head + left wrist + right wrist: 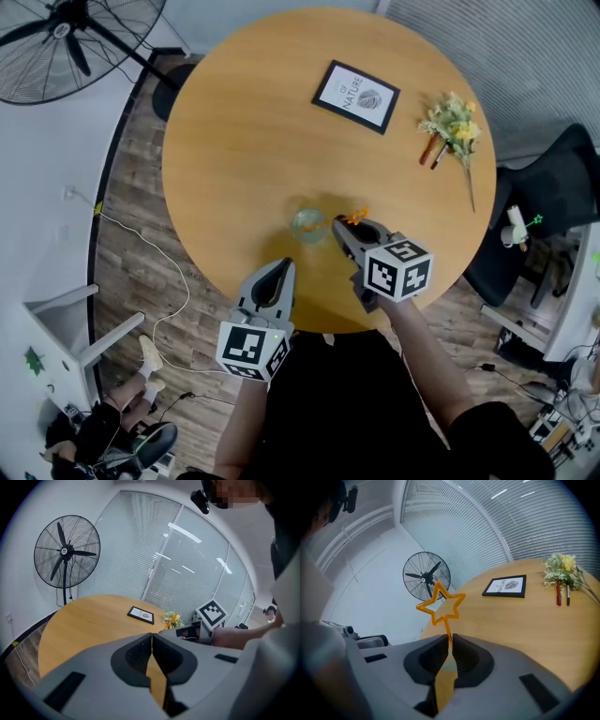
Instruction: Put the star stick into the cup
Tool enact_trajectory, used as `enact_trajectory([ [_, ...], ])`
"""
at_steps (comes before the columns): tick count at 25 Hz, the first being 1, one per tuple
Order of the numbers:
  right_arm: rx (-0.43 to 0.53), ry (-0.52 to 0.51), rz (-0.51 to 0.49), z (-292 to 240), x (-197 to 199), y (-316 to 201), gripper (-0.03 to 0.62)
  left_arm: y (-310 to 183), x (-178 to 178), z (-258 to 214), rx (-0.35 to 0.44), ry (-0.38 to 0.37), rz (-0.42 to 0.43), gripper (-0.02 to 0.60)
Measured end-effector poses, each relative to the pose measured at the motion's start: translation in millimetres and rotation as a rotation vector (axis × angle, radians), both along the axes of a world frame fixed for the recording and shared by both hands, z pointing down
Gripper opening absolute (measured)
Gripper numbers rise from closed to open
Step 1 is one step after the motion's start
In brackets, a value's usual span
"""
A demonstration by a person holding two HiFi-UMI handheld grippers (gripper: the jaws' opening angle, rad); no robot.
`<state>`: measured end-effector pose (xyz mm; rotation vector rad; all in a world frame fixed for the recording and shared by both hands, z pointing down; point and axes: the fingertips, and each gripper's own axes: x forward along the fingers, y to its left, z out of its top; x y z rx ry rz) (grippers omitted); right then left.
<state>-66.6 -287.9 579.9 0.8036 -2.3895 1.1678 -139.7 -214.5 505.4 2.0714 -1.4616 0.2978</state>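
Observation:
A clear glass cup point(307, 224) stands on the round wooden table point(244, 141), near its front edge. My right gripper point(338, 225) is just right of the cup, shut on the thin stick of the orange star stick point(355, 217). In the right gripper view the star point(440, 604) stands upright above the closed jaws point(449, 639), and the jaws hide most of the cup. My left gripper point(285, 266) hovers over the table's front edge below the cup, shut with nothing in it point(152, 635). From there the right gripper point(199, 629) and the star stick point(172, 620) show ahead.
A black-framed picture point(356, 97) lies at the far middle of the table. A bunch of flowers point(453, 122) with pens lies at the far right. A standing fan point(66, 37) is off the table's left, and a dark chair point(553, 202) off its right.

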Motion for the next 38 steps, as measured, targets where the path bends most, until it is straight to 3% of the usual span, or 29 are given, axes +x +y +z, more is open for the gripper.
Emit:
enact_trajectory([
  [28,-0.042,0.026,-0.087,12.2,16.4,30.4,0.054,30.1,18.8,-2.4,0.009,-0.013,-0.059,0.0],
  [38,-0.023,-0.013,-0.144,-10.0,28.0,57.5,0.054,45.3,38.0,-14.7,0.046,-0.031,-0.089,0.0],
])
